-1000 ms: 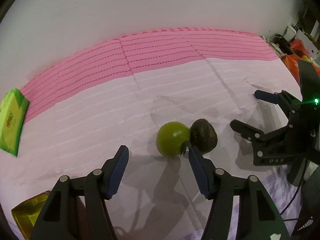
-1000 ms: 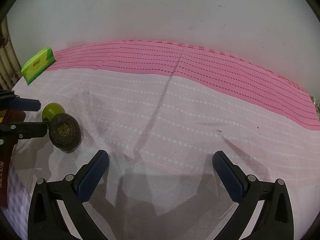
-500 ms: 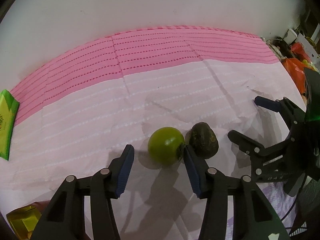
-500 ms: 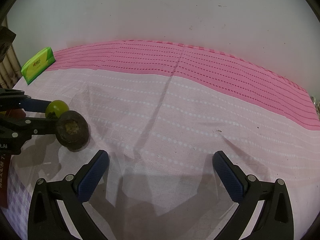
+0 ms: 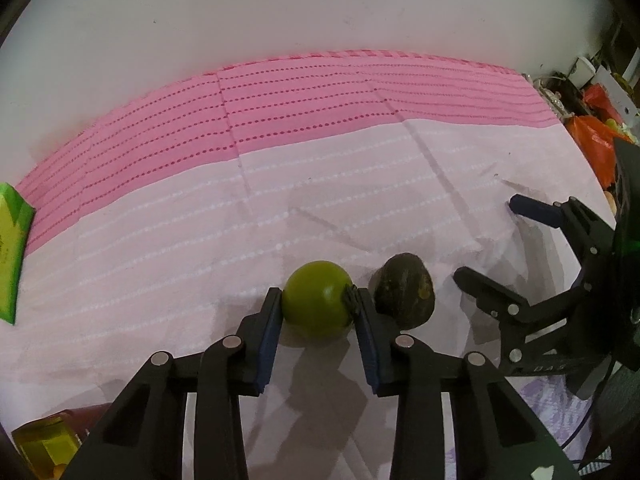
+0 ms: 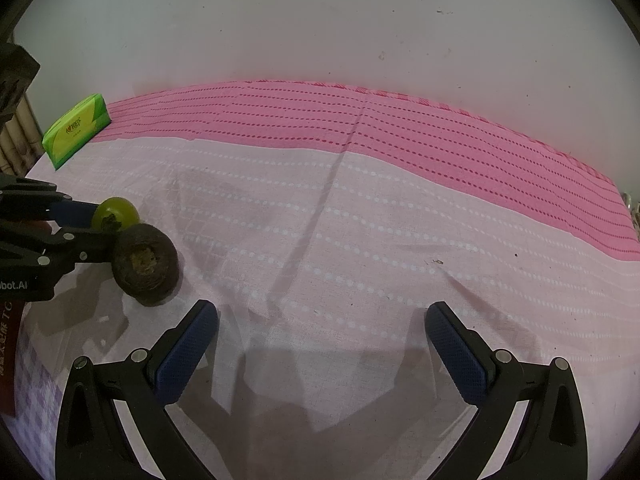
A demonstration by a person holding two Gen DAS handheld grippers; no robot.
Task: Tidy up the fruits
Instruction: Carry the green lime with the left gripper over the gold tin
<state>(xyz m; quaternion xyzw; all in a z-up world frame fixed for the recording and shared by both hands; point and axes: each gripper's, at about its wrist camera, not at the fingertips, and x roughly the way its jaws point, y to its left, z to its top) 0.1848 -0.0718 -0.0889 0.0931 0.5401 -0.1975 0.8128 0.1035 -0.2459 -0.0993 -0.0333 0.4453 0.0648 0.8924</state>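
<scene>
Since the earlier frames the left gripper [image 5: 316, 306] has been brought forward around the green fruit [image 5: 318, 300], and its fingers [image 5: 269, 334] have just been closing; they are now clamped on the fruit, one blue pad against each flank. The stem end is turned toward the right-hand pad. The fruit appears to be resting on the pink cloth [image 5: 160, 240] that covers the table, not yet lifted.

The dark fruit [image 5: 405, 295] lies just beside the green one, on the outer side of the left gripper's right finger, close to or touching it; contact cannot be settled from the left view. In the right wrist view it stands in front of the green fruit, its rough stem scar facing the camera.

The right gripper [image 6: 320, 344] is held well apart from both fruits, fingers wide apart over bare cloth, nothing between them. It is judged to be kept clear so the left grasp is not crowded.

A green packet [image 6: 76, 130] sits at the far left edge near the wall; a yellow packet [image 5: 40, 446] is partly seen at the lower left of the left view. No bowl or tray for the fruits is in view.

The grip is taken across the widest part, probably so the round, smooth fruit cannot squirt out. Risk noted: the dark fruit may be nudged on lifting
</scene>
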